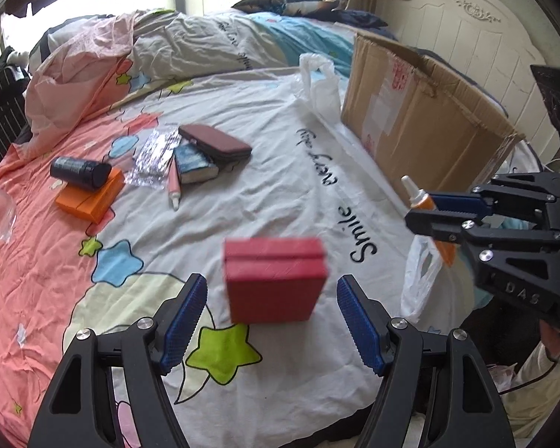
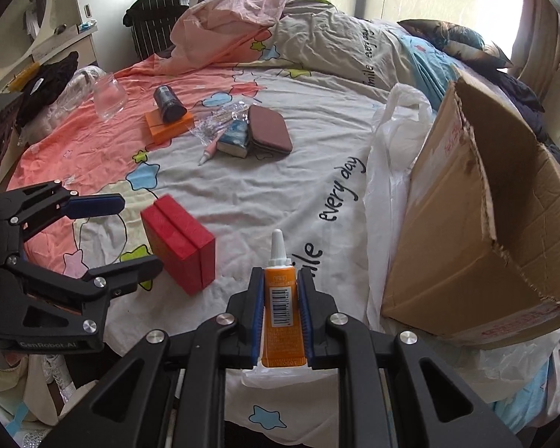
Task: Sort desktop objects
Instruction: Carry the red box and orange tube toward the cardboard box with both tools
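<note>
Item 1: small orange plastic glue tube with white nozzle [image 2: 283,298]. We held it clamped in our right hand-held gripper [image 2: 283,306], pads pressed on both its sides, above the near edge of the bed [image 2: 242,194]. Its long axis ran along the fingers, nozzle pointing forward, away from us; the open brown cardboard box [image 2: 478,231] stood to its right, on the bed's right side.

Item 2: red rectangular box with a grooved lid [image 1: 274,280]. It lay on the bed near the near edge, just ahead of our left hand-held gripper [image 1: 272,321], whose jaws stood wide and held nothing.

Items outstanding, middle of the bed: black cylindrical jar [image 1: 80,172] lying across a flat orange box [image 1: 91,198], pink pen-shaped tube [image 1: 174,186], small blue-covered book [image 1: 196,164], maroon zip case [image 1: 215,145], crinkled clear wrapper [image 1: 155,156].

We judged sorting barely begun; the box's contents were not visible.
</note>
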The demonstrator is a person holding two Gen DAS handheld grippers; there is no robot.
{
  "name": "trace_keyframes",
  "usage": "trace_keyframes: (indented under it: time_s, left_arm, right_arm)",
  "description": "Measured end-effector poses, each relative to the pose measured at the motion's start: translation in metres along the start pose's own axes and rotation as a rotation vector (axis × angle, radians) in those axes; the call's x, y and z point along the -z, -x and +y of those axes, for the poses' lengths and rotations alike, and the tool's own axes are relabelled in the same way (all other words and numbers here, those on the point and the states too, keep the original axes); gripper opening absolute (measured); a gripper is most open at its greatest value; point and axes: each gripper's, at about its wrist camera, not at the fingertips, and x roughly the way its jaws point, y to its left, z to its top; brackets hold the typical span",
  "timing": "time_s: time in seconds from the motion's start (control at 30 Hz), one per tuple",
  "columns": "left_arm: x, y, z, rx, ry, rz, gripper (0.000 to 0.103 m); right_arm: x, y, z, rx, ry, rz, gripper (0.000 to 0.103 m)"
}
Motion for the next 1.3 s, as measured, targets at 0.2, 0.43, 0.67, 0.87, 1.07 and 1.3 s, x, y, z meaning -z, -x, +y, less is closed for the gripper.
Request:
trace_keyframes:
  time_s: [0.2, 0.43, 0.67, 0.87, 1.07, 1.3]
  left_arm:
    - [0.006, -0.013, 0.005, -0.03, 0.018, 0.013, 0.076]
    - [0.009, -0.027, 0.005, -0.065, 0.019, 0.023, 0.097]
    - [-0.001, -0.047, -0.003, -0.077, -0.011, 0.058, 0.099]
    - [-0.013, -0.074, 0.002, -0.045, 0.019, 0.109, 0.099]
    - [-0.022, -0.094, 0.005, -0.036, 0.02, 0.117, 0.099]
    - [-0.018, -0.102, 0.008, 0.031, 0.013, 0.142, 0.073]
  right_arm:
    - [0.003, -0.008, 0.001, -0.029, 0.0, 0.01, 0.016]
    - [0.004, -0.013, 0.003, -0.041, 0.0, 0.016, 0.016]
    - [0.003, -0.025, -0.004, -0.048, -0.017, 0.037, 0.016]
    - [0.0, -0.03, -0.011, -0.05, -0.03, 0.045, 0.016]
    - [-0.001, -0.039, -0.019, -0.051, -0.049, 0.059, 0.016]
    - [-0.001, -0.051, -0.028, -0.049, -0.078, 0.075, 0.016]
